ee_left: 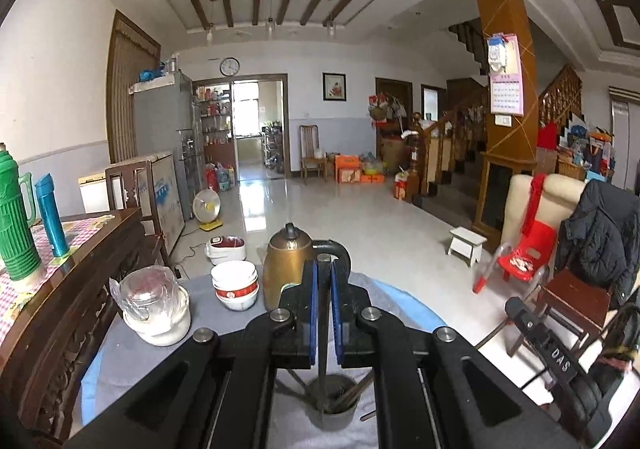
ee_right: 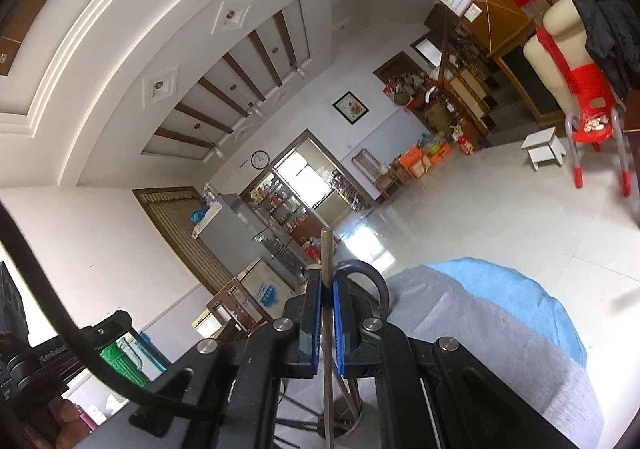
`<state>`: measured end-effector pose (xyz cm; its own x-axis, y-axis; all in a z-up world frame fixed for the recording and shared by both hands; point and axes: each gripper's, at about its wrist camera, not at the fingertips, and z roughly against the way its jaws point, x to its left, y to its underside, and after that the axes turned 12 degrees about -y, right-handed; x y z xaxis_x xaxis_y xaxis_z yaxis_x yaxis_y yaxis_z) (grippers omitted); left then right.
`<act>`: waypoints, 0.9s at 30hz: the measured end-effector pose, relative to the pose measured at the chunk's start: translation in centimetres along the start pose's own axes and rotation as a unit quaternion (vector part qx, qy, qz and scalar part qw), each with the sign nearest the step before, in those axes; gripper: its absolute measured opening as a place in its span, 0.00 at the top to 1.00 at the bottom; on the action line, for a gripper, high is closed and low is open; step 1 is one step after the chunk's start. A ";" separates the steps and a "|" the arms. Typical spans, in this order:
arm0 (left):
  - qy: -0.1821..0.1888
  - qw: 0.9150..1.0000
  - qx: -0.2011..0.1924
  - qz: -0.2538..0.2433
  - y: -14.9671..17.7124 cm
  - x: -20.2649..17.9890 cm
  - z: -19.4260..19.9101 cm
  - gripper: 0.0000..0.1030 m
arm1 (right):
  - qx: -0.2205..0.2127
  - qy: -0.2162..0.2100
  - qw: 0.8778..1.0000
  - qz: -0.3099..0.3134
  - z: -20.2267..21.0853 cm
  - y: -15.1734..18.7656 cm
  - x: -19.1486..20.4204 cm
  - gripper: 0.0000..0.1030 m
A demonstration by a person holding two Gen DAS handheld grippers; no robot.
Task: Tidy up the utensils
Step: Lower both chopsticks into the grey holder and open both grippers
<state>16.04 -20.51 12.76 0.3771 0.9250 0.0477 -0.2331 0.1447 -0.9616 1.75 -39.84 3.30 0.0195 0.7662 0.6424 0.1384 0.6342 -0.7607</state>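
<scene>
Left gripper: fingers nearly closed on a dark chopstick, low centre.
Right gripper: fingers pinched on a second chopstick, low centre.
Holder: grey cup at bottom centre, on the grey-covered table, more sticks inside.
</scene>
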 end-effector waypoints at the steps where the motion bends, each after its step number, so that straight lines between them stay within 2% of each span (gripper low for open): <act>1: -0.001 1.000 -0.005 0.002 0.0 -0.1 -0.2 0.93 | -0.006 0.004 1.000 0.007 -0.3 0.2 0.3 0.94; 5: -0.012 0.999 -0.036 0.009 0.6 -0.8 -0.7 0.93 | -0.025 0.016 0.999 0.025 -1.6 1.0 1.2 0.94; 11: -0.032 0.999 -0.028 0.007 2.4 -1.8 -3.1 0.93 | -0.021 0.045 0.997 0.063 -4.2 3.4 2.0 0.94; 16: -0.040 0.999 -0.018 0.011 3.1 -1.3 -4.0 0.93 | 0.014 0.053 0.995 0.083 -5.0 5.2 2.2 0.94; 23: -0.034 0.999 -0.027 0.005 2.4 -0.6 -3.1 0.93 | 0.039 0.043 0.996 0.072 -5.2 5.3 1.3 0.94; 27: -0.028 0.999 -0.009 0.021 2.5 0.2 -3.3 0.93 | 0.074 0.033 0.994 0.076 -6.2 5.6 0.8 0.94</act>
<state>18.48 -21.13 9.49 0.3168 0.9482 0.0222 -0.2309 0.0999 -0.9678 8.68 -36.33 0.09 0.0938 0.8488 0.5203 -0.0181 0.5239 -0.8516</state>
